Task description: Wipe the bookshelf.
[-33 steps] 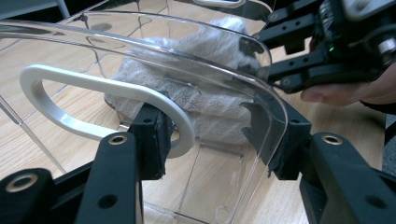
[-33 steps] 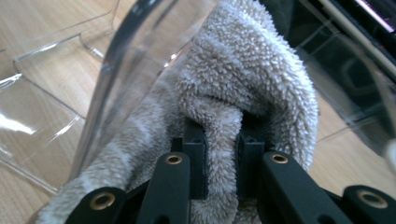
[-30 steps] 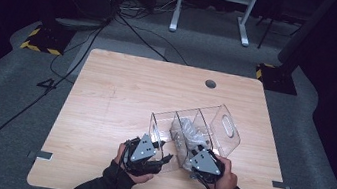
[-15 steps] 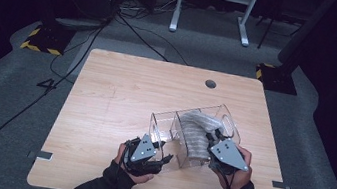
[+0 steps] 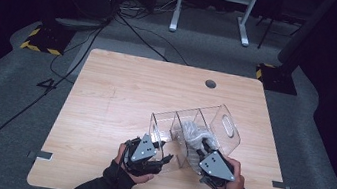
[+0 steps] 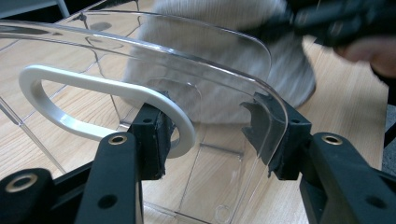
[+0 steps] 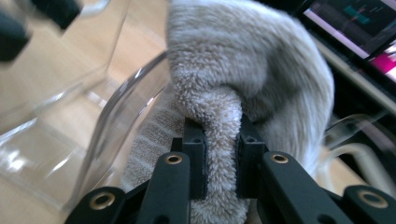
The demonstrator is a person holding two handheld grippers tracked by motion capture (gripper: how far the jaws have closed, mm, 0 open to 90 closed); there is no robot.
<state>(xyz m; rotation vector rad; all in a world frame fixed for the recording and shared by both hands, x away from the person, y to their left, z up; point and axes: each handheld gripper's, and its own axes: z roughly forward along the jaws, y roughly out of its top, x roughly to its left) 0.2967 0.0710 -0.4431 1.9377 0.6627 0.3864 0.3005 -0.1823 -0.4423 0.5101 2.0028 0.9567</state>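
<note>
A clear plastic bin [image 5: 225, 125] with dividers lies slanted on the wooden table [image 5: 115, 96]. My left gripper [image 5: 167, 155] holds its near end. In the left gripper view the left gripper [image 6: 210, 135] has one pad by the white handle ring [image 6: 93, 86] and the other on the bin's rounded corner [image 6: 273, 107]. A grey fluffy cloth [image 5: 194, 131] sits in the middle compartment. My right gripper [image 5: 201, 147] is shut on a fold of it. In the right gripper view the right gripper [image 7: 223, 154] pinches the cloth [image 7: 243, 60] beside the bin's wall [image 7: 116, 107].
The table has a round cable hole [image 5: 210, 84] at the back right. Bare wood spreads to the left and behind the bin. Cables and a white metal stand [image 5: 209, 9] are on the floor beyond. A lit screen [image 7: 364, 28] is behind the cloth.
My right gripper swung out to the right along the bin, then came back toward its near side, still pinching the cloth. The left gripper and the bin stayed put.
</note>
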